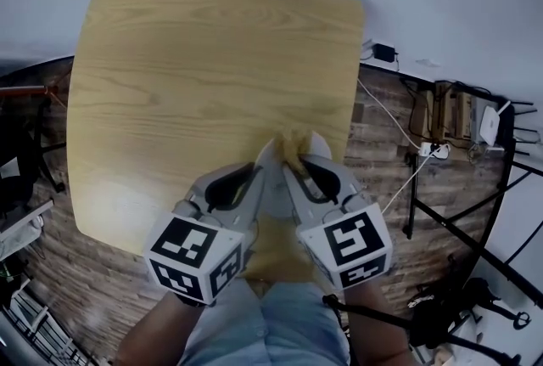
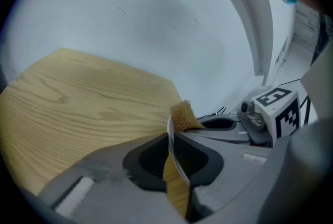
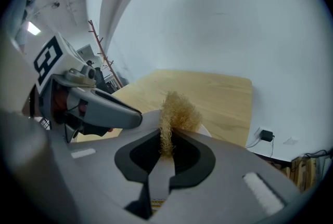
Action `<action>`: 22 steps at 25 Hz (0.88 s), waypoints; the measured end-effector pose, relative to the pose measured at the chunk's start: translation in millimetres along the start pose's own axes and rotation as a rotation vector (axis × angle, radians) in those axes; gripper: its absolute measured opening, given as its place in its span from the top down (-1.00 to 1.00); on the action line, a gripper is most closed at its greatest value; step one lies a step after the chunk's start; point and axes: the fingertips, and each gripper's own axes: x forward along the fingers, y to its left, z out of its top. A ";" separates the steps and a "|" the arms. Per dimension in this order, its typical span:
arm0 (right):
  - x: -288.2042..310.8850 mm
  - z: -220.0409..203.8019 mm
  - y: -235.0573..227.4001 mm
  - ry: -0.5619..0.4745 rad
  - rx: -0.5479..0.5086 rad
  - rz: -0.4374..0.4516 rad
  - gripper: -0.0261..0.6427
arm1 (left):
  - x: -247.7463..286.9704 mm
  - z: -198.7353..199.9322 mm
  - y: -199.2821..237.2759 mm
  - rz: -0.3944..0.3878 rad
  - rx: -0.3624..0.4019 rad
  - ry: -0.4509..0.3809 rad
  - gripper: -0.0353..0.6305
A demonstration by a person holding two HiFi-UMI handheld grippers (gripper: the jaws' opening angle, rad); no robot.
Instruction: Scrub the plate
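**Desk editor:** Where was the plate point(image 1: 273, 199)?

**Photographer:** Off the desk point(image 1: 212, 59), held up over its near edge, close to the person's lap. The left claw point(image 2: 171, 137) was closed on its thin white rim, which ran edge-on between the jaws.

**Desk editor:** And the other claw?

**Photographer:** The right claw point(image 3: 166, 137) was clamped on a tan, fibrous scrubber point(image 3: 178, 111). Its tuft stuck out past the fingertips and lay at the plate, touching it as far as the views showed. The two claws sat side by side, almost together.

**Desk editor:** How far along was the job?

**Photographer:** Both things were picked up and brought together, so I judged the scrubbing begun or about to begin. No foam, water or dirt showed, and too little of the plate's face was visible to say how clean it was. The rubbing itself, and setting both things down, looked left to do.

**Desk editor:** The count?

**Photographer:** One plate, one scrubber, two claws, one desk with nothing else on it in view.
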 end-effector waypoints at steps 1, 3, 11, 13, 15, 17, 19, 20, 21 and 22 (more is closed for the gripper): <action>0.5 1.0 5.0 -0.002 -0.010 0.018 0.80 | 0.1 0.4 0.7 0.001 -0.003 -0.002 0.73; -0.7 -0.3 14.7 -0.001 -0.023 0.050 0.80 | -0.1 0.3 0.9 0.004 -0.016 -0.007 0.73; -5.9 -10.8 41.1 -0.004 -0.034 0.138 0.80 | -1.2 -0.5 2.3 0.013 -0.066 -0.022 0.75; -6.7 -14.6 44.5 -0.006 -0.022 0.157 0.80 | -1.5 -1.1 2.9 0.022 -0.071 -0.033 0.75; -8.0 -18.2 47.0 -0.008 -0.010 0.169 0.80 | -1.9 -2.6 2.6 0.031 -0.080 -0.040 0.75; -9.4 -21.9 49.7 -0.006 -0.005 0.179 0.80 | -2.1 -4.1 2.4 0.035 -0.090 -0.042 0.75; -10.4 -26.7 54.1 0.005 -0.001 0.195 0.81 | -2.6 -5.1 3.3 0.040 -0.092 -0.044 0.75; -10.9 -29.8 56.8 0.012 0.002 0.204 0.81 | -3.0 -5.3 4.0 0.044 -0.092 -0.046 0.75; -11.5 -33.1 59.3 0.020 0.005 0.213 0.81 | -3.2 -5.4 4.6 0.049 -0.092 -0.047 0.75; -12.2 -36.5 61.5 0.027 0.007 0.222 0.81 | -3.2 -5.5 5.0 0.053 -0.090 -0.048 0.75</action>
